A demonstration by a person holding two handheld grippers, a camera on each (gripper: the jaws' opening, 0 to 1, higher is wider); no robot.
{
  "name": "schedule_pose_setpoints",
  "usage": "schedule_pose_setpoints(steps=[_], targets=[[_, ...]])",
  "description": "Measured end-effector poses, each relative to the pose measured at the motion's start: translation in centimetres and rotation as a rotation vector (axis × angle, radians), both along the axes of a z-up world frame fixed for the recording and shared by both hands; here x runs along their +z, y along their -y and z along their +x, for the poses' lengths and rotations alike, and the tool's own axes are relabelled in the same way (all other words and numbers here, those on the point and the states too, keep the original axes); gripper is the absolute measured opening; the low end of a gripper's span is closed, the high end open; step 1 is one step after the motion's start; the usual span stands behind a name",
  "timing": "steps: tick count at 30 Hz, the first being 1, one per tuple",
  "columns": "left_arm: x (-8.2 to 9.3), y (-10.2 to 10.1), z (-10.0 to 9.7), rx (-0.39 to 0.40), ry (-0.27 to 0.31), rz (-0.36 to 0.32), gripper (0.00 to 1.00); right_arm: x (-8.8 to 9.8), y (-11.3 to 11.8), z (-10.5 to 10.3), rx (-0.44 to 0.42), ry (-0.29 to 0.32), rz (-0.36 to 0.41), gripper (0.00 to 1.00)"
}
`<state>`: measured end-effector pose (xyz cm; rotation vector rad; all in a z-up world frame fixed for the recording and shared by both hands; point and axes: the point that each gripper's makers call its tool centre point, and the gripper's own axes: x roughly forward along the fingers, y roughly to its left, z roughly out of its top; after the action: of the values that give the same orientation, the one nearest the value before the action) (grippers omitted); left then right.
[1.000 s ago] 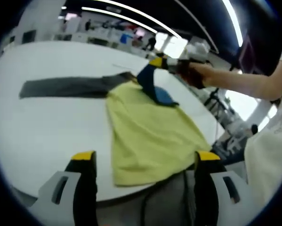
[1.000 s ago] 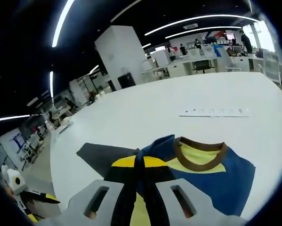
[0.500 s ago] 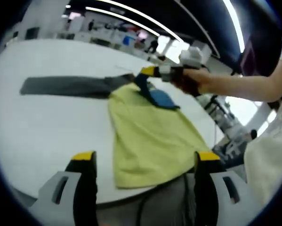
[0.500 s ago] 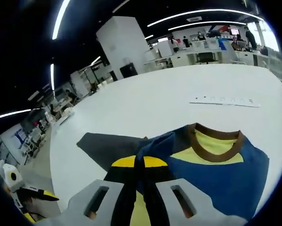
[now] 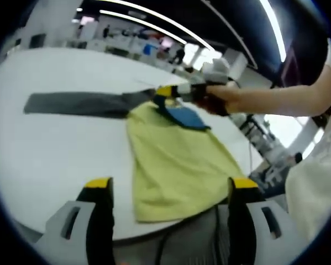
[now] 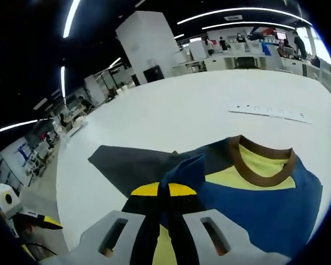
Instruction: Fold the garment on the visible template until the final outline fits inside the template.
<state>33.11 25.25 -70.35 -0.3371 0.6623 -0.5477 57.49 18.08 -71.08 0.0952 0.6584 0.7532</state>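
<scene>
1. The garment [image 5: 176, 165] was a yellow tee with a blue shoulder panel and a brown collar [image 6: 263, 170], lying on the white bench [image 5: 49, 149]. Its hem hung a little over the near edge.
2. The dark grey template [image 5: 77, 103] lay flat on the bench as a long strip, and the top of the shirt overlapped one end of it. Most of the yellow body sat off to the side of it, so my guess is the fold was far from fitting the outline.
3. The right tongs [image 6: 164, 193] were clenched on a bunched fold of blue fabric near the sleeve and shoulder. In the left gripper view you could see the same tongs [image 5: 168, 93] pinching the cloth, with the person's hand [image 5: 217, 99] behind them.
4. The left tongs [image 5: 168, 190] were released with the jaws spread wide. They hovered near the hem end and weren't touching the shirt.
5. Handling-wise it looked like thin, soft jersey: light, floppy, and no stiffness at all. It draped and wrinkled wherever it was lifted. I'd expect it to drag and bunch if pulled from one point, so taking an edge or corner with each pair of tongs (shoulder seam and hem) seems the safer bet.
6. I couldn't read any brand or writing. There was a pale strip [image 6: 270, 112] farther out on the bench with small dark marks on it, possibly a power strip, but it was too small to tell.
</scene>
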Motion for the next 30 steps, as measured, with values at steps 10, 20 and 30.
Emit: schedule_pose_setpoints(steps=[10, 20, 30], targets=[[-0.4, -0.2, -0.1, 0.004, -0.016, 0.002, 0.80, -1.5, -0.9, 0.1, 0.006, -0.034, -0.013, 0.04], [-0.4, -0.5, 0.2, 0.019, -0.012, -0.008, 0.80, -2.8, -2.0, 0.3, -0.005, -0.068, -0.011, 0.04], [-0.4, -0.4, 0.3, 0.020, -0.012, -0.016, 0.80, -3.5, -2.2, -0.3, -0.008, -0.089, -0.016, 0.04]])
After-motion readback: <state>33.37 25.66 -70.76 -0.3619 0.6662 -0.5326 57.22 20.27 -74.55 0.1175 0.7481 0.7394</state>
